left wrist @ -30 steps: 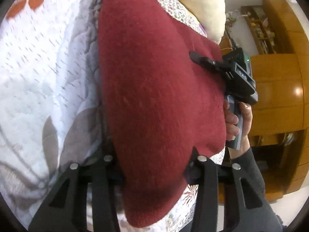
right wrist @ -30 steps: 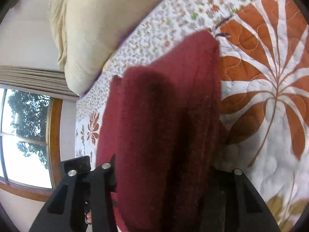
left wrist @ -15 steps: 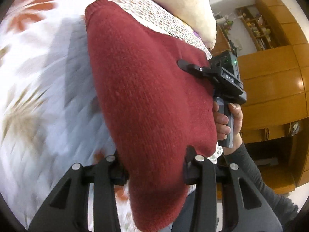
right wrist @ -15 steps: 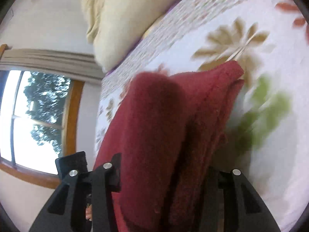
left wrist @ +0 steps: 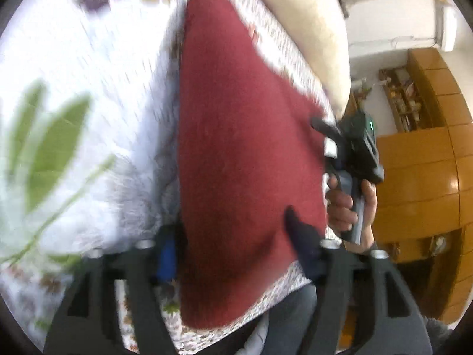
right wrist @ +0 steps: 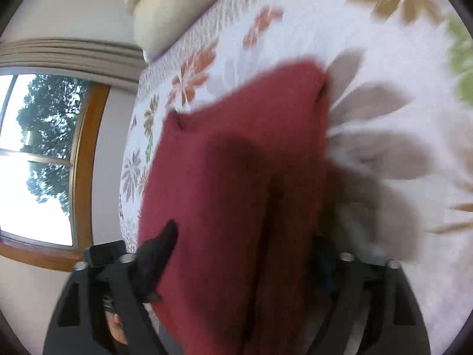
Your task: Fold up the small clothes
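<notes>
A dark red knitted garment [left wrist: 245, 148], folded into a thick stack, hangs just above the quilted bed [left wrist: 88, 74]. My left gripper [left wrist: 236, 245] is shut on its near edge, one finger on top of the cloth and the other hidden behind it. In the left wrist view my right gripper [left wrist: 325, 131], in a person's hand [left wrist: 343, 204], clamps the far edge. In the right wrist view the garment [right wrist: 236, 162] fills the centre and my right gripper [right wrist: 242, 254] is shut on it. Part of the left gripper [right wrist: 103, 254] shows at lower left.
The quilt [right wrist: 384, 44] is white with leaf prints. A cream pillow [left wrist: 310, 29] lies along the bed's far side, beside the garment. Wooden cabinets [left wrist: 419, 177] stand past the bed edge. A window [right wrist: 35, 162] is on the wall.
Both grippers have carried the folded garment across the bed; the quilt pattern beneath has shifted from orange leaves to green and grey ones. Both grips are unchanged.
</notes>
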A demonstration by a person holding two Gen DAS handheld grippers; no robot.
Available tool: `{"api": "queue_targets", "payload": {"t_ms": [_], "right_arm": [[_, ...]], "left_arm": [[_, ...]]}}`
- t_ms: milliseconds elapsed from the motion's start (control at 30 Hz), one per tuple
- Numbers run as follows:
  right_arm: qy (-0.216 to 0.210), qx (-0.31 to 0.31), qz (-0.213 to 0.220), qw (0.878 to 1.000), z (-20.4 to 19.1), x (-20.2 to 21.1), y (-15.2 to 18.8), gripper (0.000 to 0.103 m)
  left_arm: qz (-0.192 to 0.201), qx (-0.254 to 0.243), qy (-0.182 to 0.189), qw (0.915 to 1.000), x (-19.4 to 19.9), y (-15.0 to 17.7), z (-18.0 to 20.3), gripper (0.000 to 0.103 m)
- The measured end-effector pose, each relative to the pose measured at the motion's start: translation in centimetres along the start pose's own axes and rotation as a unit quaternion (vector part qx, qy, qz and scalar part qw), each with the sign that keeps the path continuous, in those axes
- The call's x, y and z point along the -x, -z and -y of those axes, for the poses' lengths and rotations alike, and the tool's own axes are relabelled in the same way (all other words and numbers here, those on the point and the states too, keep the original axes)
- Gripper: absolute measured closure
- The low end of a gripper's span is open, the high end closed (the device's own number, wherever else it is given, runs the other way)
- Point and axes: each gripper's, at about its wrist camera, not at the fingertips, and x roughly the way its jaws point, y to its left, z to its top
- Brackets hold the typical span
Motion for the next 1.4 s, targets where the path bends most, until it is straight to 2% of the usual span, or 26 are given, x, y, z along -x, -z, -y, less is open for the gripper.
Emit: {"api": "queue_targets", "payload": {"t_ms": [33, 100, 133, 167, 200, 267, 333, 400, 433, 467, 533, 567, 600, 667, 733, 800, 900, 967, 1067, 1100, 1167, 1200, 1233, 1267, 1333, 1400], "right_arm": [[0.007, 0.003, 0.018, 1.000, 0.3, 1.9, 0.5, 0.017], [0.006, -0.008, 0.058, 0.998, 0.7, 5.5, 0.4, 0.016], [0.001, -0.010, 0.070, 0.997, 0.8, 6.7, 0.4, 0.021], [-0.001, -0.002, 0.065, 0.998, 0.6, 7.2, 0.6, 0.032], [-0.004, 0.005, 0.058, 0.998, 0.4, 7.1, 0.4, 0.037], [-0.005, 0.014, 0.045, 0.999, 0.1, 6.6, 0.6, 0.045], [-0.006, 0.027, 0.031, 0.999, -0.5, 5.2, 0.4, 0.052], [-0.003, 0.032, 0.029, 0.999, -1.1, 3.5, 0.1, 0.067], [0.006, 0.039, 0.030, 0.999, -1.2, 3.0, 0.4, 0.094], [0.011, 0.049, 0.039, 0.998, -1.3, 3.5, 0.8, 0.094], [-0.016, 0.066, 0.079, 0.995, -2.3, 4.3, 1.0, 0.095], [-0.015, 0.067, 0.092, 0.993, -2.2, 4.6, 1.0, 0.095], [0.008, 0.062, 0.100, 0.993, -1.6, 4.4, 0.8, 0.095], [0.037, 0.037, 0.076, 0.996, 0.5, 2.7, 0.3, 0.094], [0.039, 0.028, 0.065, 0.997, 1.8, 1.9, 0.1, 0.094], [0.019, 0.012, 0.073, 0.997, 2.3, 2.3, -0.2, 0.094], [0.007, 0.019, 0.091, 0.996, 1.5, 3.8, -0.3, 0.094], [0.015, 0.040, 0.094, 0.995, 0.3, 4.4, -0.5, 0.095], [0.037, 0.012, 0.078, 0.996, 1.9, 3.1, -1.3, 0.094], [0.044, -0.005, 0.063, 0.997, 3.1, 2.2, -1.5, 0.094], [0.048, 0.000, 0.058, 0.997, 3.5, 1.9, -1.3, 0.089], [0.041, 0.002, 0.063, 0.997, 3.2, 2.4, -1.2, 0.085], [0.032, 0.004, 0.074, 0.997, 2.8, 3.6, -0.8, 0.075], [0.030, 0.006, 0.087, 0.996, 2.4, 4.5, -0.4, 0.072], [0.019, 0.032, 0.113, 0.993, 0.7, 7.3, 1.5, 0.072], [-0.014, 0.054, 0.093, 0.994, -0.9, 7.6, 3.3, 0.074]], "left_arm": [[0.036, -0.005, -0.011, 0.9993, 1.8, 0.4, 0.3, 0.026], [0.084, -0.029, -0.024, 0.9957, 4.8, 1.4, 1.2, 0.026], [0.101, -0.053, -0.025, 0.9932, 5.9, 2.1, 2.1, 0.026], [0.107, -0.069, -0.023, 0.9916, 6.6, 2.8, 2.7, 0.026], [0.109, -0.089, -0.011, 0.9900, 7.0, 3.7, 3.6, 0.026], [0.098, -0.108, 0.012, 0.9892, 7.3, 4.8, 3.9, 0.026], [0.075, -0.126, 0.026, 0.9889, 5.8, 5.7, 5.4, 0.026], [0.060, -0.126, 0.022, 0.9899, 3.9, 6.2, 6.0, 0.026], [0.049, -0.121, 0.021, 0.9912, 3.0, 6.2, 5.7, 0.026], [0.037, -0.109, 0.018, 0.9932, 2.0, 6.2, 5.2, 0.026], [0.024, -0.098, 0.023, 0.9947, 1.4, 6.2, 5.0, 0.028], [0.023, -0.099, 0.028, 0.9944, 1.0, 6.1, 5.8, 0.028], [0.023, -0.108, 0.036, 0.9932, 1.1, 5.9, 6.3, 0.028], [0.027, -0.120, 0.043, 0.9915, 1.5, 5.3, 7.5, 0.028], [0.041, -0.142, 0.039, 0.9882, 2.7, 3.5, 8.8, 0.028], [0.061, -0.156, 0.017, 0.9856, 3.5, 1.2, 9.6, 0.026], [0.067, -0.143, 0.010, 0.9873, 3.6, -3.3, 9.5, 0.026], [0.068, -0.136, 0.009, 0.9883, 2.9, -5.7, 9.5, 0.026], [0.045, -0.120, 0.020, 0.9916, 1.0, -8.9, 8.9, 0.026], [0.035, -0.111, 0.014, 0.9931, -0.1, -9.7, 8.1, 0.026], [0.003, -0.090, 0.004, 0.9959, -2.2, -10.9, 6.6, 0.026], [-0.014, -0.079, -0.004, 0.9968, -3.2, -11.4, 5.7, 0.026], [-0.025, -0.072, -0.008, 0.9971, -4.0, -11.6, 4.9, 0.026], [-0.026, -0.068, -0.015, 0.9972, -4.3, -11.7, 4.2, 0.026], [-0.025, -0.063, -0.018, 0.9975, -4.3, -12.1, 3.6, 0.026], [-0.026, -0.055, -0.014, 0.9980, -4.4, -12.2, 3.3, 0.027]]}}
